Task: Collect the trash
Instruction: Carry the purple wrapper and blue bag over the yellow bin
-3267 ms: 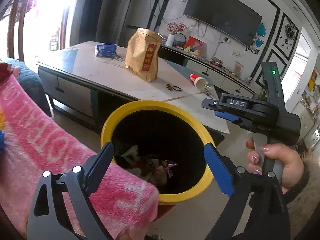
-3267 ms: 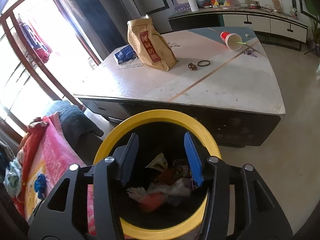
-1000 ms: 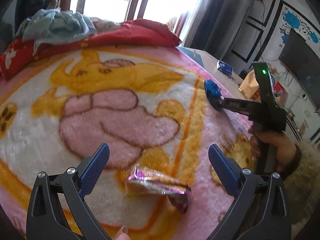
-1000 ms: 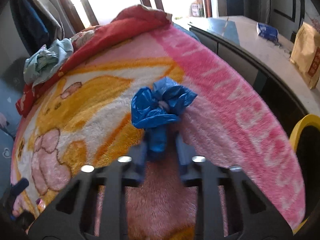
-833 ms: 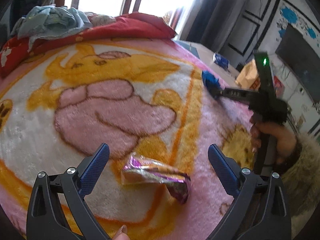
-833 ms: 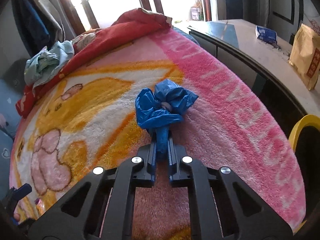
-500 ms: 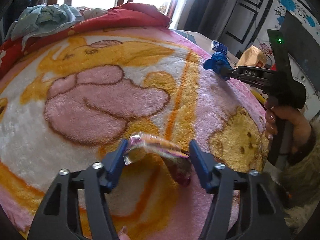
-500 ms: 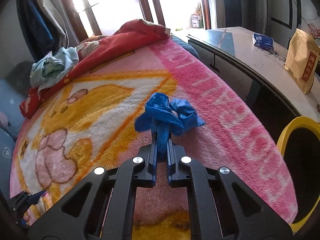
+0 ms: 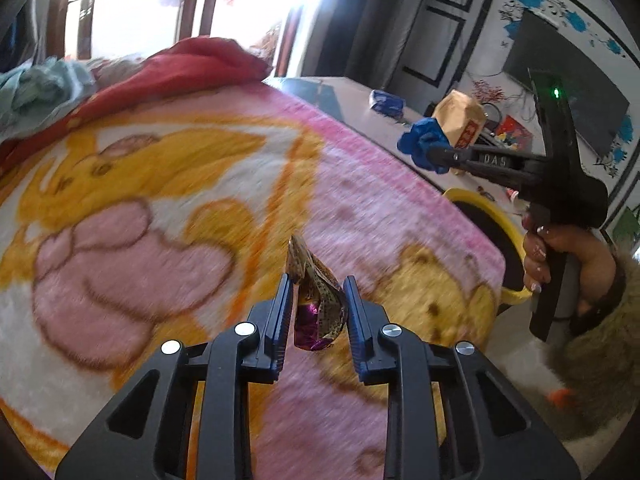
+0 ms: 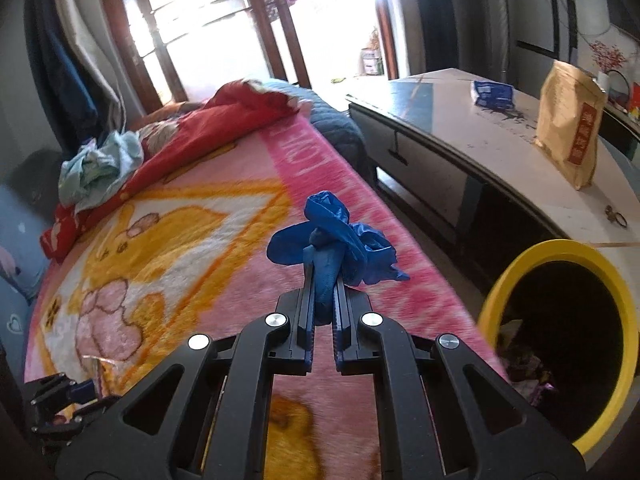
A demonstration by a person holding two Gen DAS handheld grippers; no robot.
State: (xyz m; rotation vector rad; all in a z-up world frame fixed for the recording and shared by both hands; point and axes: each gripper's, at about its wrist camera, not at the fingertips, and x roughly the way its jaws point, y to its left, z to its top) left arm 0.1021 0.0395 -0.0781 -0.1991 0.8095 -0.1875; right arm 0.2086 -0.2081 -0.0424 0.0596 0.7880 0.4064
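Pink cartoon blanket (image 9: 168, 208) spread over bed. Yellow-rimmed bin (image 10: 560, 344) beside it, below desk (image 10: 500, 152). Right hand-held gripper (image 10: 323, 276) clamped tight on crumpled blue glove (image 10: 340, 236), raised clear of blanket. Left hand-held gripper (image 9: 317, 280) closing, pads pressing purple foil wrapper (image 9: 318, 304) just above blanket.

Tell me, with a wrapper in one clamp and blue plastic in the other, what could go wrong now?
1. The crinkled purple foil wrapper sits between the closing left gripper by its edge only; it might slip.
2. The crumpled blue plastic bag bulges beyond the shut right gripper; it could miss the yellow-rimmed black trash bin, which is off to the side.
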